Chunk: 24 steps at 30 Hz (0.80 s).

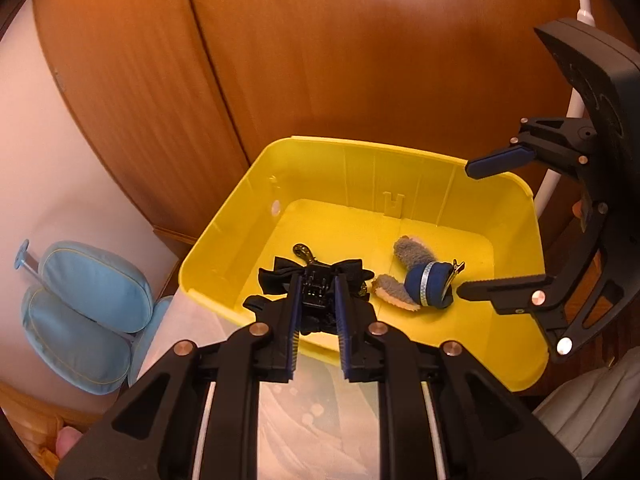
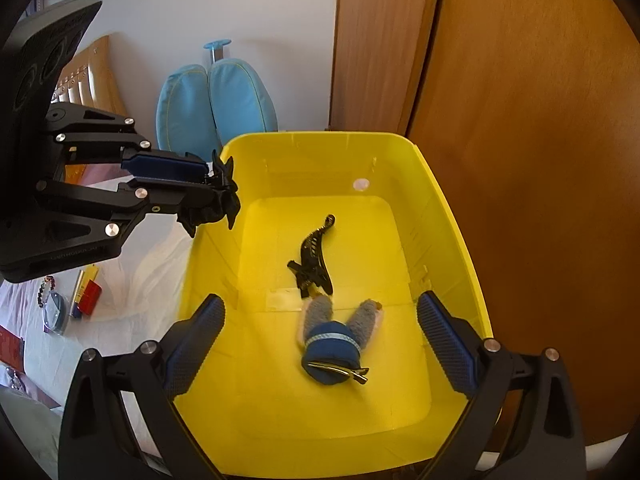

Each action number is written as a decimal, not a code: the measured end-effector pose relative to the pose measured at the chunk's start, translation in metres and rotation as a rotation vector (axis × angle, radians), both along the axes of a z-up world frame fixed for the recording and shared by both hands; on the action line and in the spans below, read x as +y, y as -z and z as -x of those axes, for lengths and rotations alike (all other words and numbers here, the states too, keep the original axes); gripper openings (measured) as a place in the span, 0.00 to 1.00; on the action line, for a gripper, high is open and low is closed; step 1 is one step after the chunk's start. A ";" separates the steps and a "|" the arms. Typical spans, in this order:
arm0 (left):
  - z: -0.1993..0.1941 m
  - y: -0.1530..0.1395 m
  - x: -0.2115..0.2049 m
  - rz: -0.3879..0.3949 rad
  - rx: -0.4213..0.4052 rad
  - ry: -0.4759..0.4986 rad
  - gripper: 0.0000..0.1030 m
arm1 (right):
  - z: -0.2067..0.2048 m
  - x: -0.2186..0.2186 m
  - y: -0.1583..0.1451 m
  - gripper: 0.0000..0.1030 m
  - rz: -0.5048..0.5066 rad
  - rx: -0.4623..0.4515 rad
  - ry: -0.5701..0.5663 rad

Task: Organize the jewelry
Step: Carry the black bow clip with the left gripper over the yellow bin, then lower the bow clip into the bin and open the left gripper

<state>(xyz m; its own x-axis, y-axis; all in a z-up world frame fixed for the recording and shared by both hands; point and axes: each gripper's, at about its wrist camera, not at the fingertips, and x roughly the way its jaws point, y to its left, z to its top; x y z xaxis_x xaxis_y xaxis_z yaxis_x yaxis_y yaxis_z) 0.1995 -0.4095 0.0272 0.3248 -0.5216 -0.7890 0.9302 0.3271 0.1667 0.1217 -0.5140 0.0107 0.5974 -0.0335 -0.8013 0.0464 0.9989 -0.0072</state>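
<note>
We see a black bow hair clip [image 1: 316, 280] held at the near rim of the yellow bin [image 2: 448, 200]. Inside lie a black claw clip [image 2: 314, 256] and a blue-and-grey plush clip [image 2: 334, 344], just beside each other.

We look steeply down along each gripper's fingers, our left view from the near left rim of the yellow bin [image 1: 224, 236], our right view from close above its near end [image 2: 440, 184], both sharing the bin's inside.
</note>
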 end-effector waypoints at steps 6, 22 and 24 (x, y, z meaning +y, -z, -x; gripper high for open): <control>-0.001 0.041 -0.035 -0.124 0.050 0.055 0.16 | -0.008 -0.017 0.028 0.95 -0.050 0.090 -0.021; -0.011 0.067 -0.053 -0.222 0.075 0.054 0.17 | -0.017 -0.023 0.056 0.95 -0.056 0.214 -0.054; -0.012 0.065 -0.051 -0.223 0.076 0.047 0.18 | -0.017 -0.023 0.057 0.95 -0.058 0.214 -0.051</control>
